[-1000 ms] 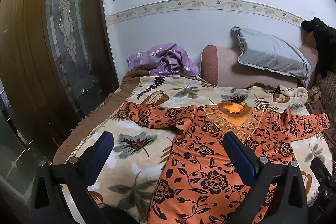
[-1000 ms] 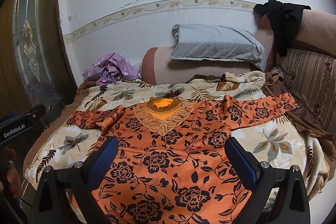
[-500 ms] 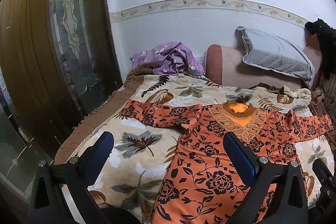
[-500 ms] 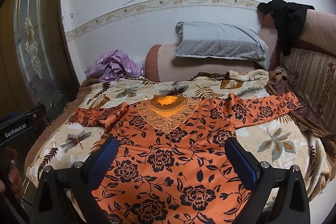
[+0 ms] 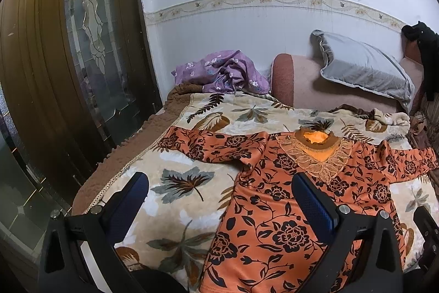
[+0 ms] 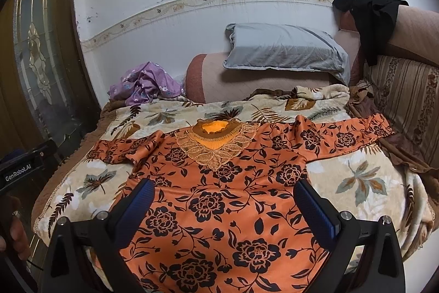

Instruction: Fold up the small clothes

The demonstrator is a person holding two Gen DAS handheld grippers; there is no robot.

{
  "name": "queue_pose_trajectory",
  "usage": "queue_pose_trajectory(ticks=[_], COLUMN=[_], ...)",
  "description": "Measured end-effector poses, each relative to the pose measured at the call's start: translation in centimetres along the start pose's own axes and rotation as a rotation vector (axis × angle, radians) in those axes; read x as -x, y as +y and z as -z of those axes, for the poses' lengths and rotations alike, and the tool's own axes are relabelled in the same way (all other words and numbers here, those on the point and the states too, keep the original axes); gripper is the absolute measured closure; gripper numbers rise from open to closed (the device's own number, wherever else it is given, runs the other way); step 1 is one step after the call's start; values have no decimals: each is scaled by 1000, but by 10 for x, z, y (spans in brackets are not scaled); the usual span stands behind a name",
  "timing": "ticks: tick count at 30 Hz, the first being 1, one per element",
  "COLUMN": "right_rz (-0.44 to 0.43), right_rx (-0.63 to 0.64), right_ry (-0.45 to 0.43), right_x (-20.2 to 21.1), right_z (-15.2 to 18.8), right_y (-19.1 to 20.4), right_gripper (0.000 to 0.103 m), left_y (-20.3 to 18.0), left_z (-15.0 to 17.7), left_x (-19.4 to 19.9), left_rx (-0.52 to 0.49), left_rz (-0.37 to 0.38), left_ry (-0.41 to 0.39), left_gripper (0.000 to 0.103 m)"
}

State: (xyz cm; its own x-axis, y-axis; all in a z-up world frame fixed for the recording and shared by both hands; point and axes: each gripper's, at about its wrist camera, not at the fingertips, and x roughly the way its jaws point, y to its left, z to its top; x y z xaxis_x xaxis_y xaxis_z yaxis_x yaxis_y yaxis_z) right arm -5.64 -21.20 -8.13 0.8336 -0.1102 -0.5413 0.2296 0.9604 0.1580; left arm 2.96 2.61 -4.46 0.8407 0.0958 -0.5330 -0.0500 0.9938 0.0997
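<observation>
Bed front edge open; blanket (image 6: pixel 365 177) bare on both sides of orange top (image 6: pixel 219 199), room to reach in at either sleeve. Left side tight: wooden door (image 5: pixel 68 59) close along bed edge. Right side blocked by striped sofa back (image 6: pixel 406 106). Far end: bolster (image 6: pixel 247 78) with grey pillow (image 6: pixel 285 48) on it, purple cloth heap (image 6: pixel 145 84) in far-left corner. Left gripper (image 5: pixel 219 199) and right gripper (image 6: pixel 223 199) both above bed, jaws wide, nothing between them.

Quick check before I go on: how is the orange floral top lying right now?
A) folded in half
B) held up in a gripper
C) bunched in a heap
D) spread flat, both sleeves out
D: the orange floral top lies flat on the leaf-print blanket, a sleeve stretched to each side.
</observation>
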Motion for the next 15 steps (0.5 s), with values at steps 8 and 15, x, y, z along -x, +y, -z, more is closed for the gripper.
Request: queue_pose_trajectory(ticks=[8, 15], right_rz=[3, 5], right_rx=[-4, -12], right_ry=[6, 15], right_x=[-3, -9], right_z=[1, 3], right_y=[-3, -7], right_gripper=[1, 1], left_y=[-3, -4], left_z=[2, 3], left_x=[-3, -8], left_rx=[-7, -9], left_rz=[-1, -2], left_ry=[8, 15], left_gripper=[0, 0])
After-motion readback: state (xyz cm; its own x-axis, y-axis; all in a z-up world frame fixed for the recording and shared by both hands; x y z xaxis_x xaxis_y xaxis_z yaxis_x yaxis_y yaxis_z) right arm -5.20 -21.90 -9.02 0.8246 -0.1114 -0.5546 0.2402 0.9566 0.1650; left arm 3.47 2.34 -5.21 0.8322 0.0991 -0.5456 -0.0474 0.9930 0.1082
